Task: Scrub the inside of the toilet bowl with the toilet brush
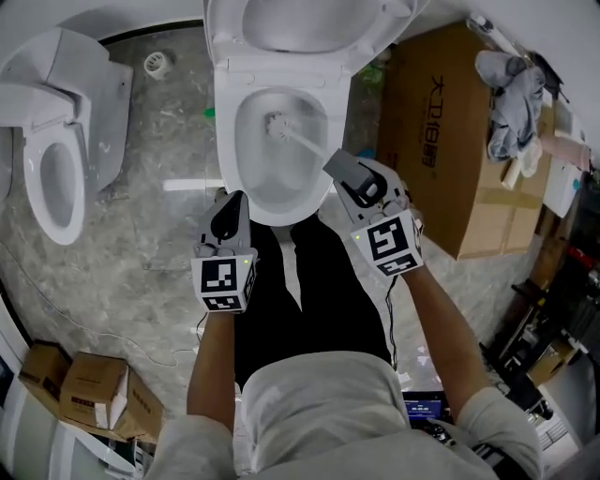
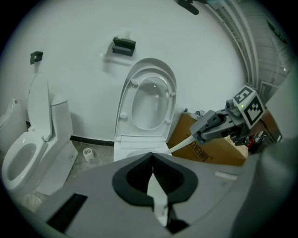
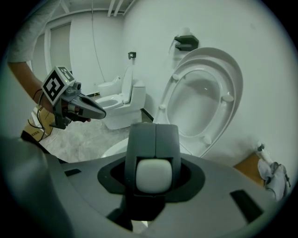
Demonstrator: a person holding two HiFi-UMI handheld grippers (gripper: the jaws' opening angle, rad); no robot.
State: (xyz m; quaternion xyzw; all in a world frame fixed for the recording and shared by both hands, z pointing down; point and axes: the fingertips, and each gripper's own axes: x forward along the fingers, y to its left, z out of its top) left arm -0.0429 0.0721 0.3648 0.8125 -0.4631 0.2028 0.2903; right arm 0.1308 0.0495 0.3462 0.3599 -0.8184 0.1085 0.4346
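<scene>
"While the person stands over the toilet bowl (image 1: pixel 225 141), where is the toilet brush (image 1: pixel 277 124)?"

"Its bristle head is down inside the bowl, in the back part of the basin. The white handle slants up and toward the near right, into the right tool (image 1: pixel 349 172)."

"How does that tool hold it?"

"Both jaws are clamped around the end of the handle. Looking along them, the rounded white butt of the handle fills the space between the two grey fingers."

"And the other one?"

"The left tool (image 1: pixel 228 217) hangs just in front of the bowl's near rim, on the left side, pointing toward it. Its jaws are drawn in narrow, meeting at the tips, and they grip nothing."

"Is the bowl uncovered?"

"Yes. The lid (image 1: pixel 291 23) stands upright against the white wall behind the bowl, so the basin is open from above."

"What else is in the room?"

"A second toilet (image 1: pixel 52 155) sits to the left, well apart from this one, with its own lid raised. To the right, a large cardboard box (image 1: pixel 441 159) stands near the bowl with a grey cloth (image 1: pixel 511 103) bunched on top. Smaller boxes (image 1: pixel 94 389) lie on the marbled floor (image 1: pixel 141 234) behind the person, on the left side."
</scene>
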